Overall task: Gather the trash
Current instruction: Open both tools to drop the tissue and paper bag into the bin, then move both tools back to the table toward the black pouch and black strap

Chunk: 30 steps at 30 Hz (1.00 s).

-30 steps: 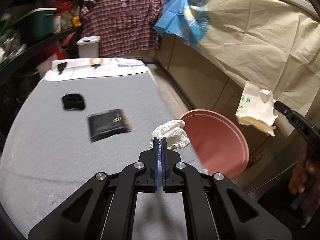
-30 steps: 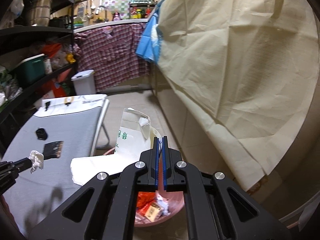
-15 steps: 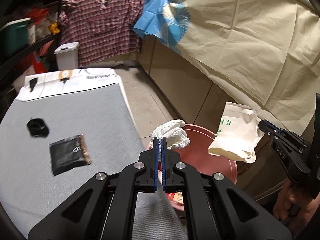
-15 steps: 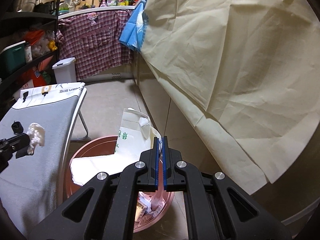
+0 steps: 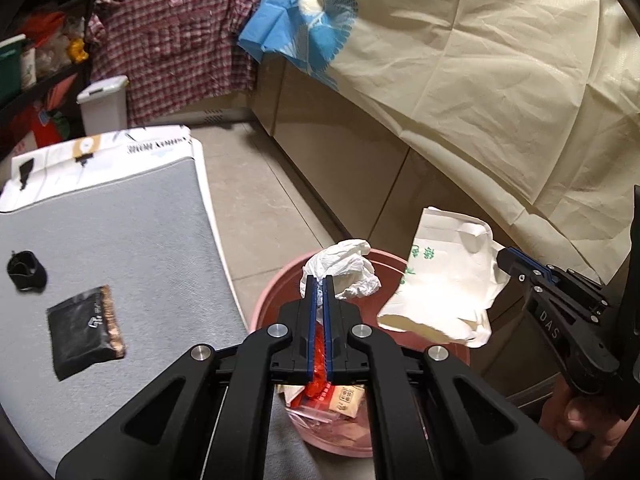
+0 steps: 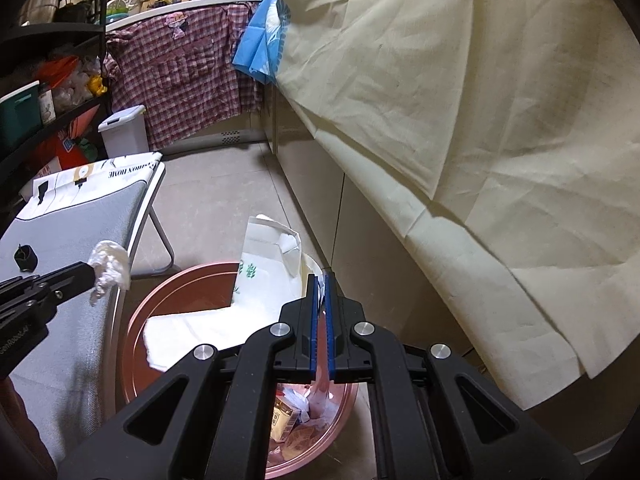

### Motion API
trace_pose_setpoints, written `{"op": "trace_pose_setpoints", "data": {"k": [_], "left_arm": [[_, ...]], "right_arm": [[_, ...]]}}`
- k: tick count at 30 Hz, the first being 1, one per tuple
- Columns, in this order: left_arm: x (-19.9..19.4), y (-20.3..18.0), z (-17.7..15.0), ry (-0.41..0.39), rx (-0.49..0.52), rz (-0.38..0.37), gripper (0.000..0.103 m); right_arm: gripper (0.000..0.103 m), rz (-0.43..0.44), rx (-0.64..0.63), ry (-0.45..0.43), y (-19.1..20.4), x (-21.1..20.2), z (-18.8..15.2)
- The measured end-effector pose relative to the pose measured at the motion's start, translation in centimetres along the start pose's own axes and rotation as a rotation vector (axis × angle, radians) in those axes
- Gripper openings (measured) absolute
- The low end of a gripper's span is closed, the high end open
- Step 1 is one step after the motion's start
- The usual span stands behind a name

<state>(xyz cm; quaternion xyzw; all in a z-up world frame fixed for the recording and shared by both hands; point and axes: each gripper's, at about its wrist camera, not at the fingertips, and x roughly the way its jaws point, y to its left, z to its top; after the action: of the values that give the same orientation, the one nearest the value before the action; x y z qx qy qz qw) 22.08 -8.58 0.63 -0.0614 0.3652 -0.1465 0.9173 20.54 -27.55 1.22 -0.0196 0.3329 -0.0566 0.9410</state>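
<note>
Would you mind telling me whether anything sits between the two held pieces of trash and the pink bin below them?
Nothing visible does. The crumpled tissue in the left gripper and the paper bag in the right gripper both hang over the pink bin, whose mouth is open, with only earlier trash inside.

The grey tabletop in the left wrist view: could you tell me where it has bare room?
The grey tabletop is bare between the black packet and its right edge, and behind the black cap up to the printed white end. The pink bin beside it already holds trash.
</note>
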Motion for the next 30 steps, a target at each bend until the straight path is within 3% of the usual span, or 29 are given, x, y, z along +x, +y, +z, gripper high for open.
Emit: {"op": "trace_pose_setpoints", "data": {"k": [3, 6, 7, 17, 30], "left_arm": [[0.0, 0.2, 0.0, -0.001, -0.011, -0.01, 0.02], [-0.3, 0.3, -0.1, -0.012, -0.009, -0.004, 0.023], [-0.4, 0.4, -0.1, -0.011, -0.013, -0.004, 0.023], [-3.2, 0.8, -0.7, -0.031, -0.018, 0.017, 0.023], [-9.9, 2.8, -0.4, -0.097, -0.034, 0.064, 0.023]], "right_arm": [[0.016, -0.004, -0.011, 0.016, 0.4, 0.5, -0.2], [0.035, -0.009, -0.009, 0.01, 0.4, 0.5, 0.0], [0.037, -0.009, -0.007, 0.008, 0.4, 0.5, -0.1], [0.037, 0.005, -0.027, -0.01, 0.9, -0.4, -0.1], [0.043, 0.027, -0.047, -0.064, 2.3, -4.3, 0.1]]}}
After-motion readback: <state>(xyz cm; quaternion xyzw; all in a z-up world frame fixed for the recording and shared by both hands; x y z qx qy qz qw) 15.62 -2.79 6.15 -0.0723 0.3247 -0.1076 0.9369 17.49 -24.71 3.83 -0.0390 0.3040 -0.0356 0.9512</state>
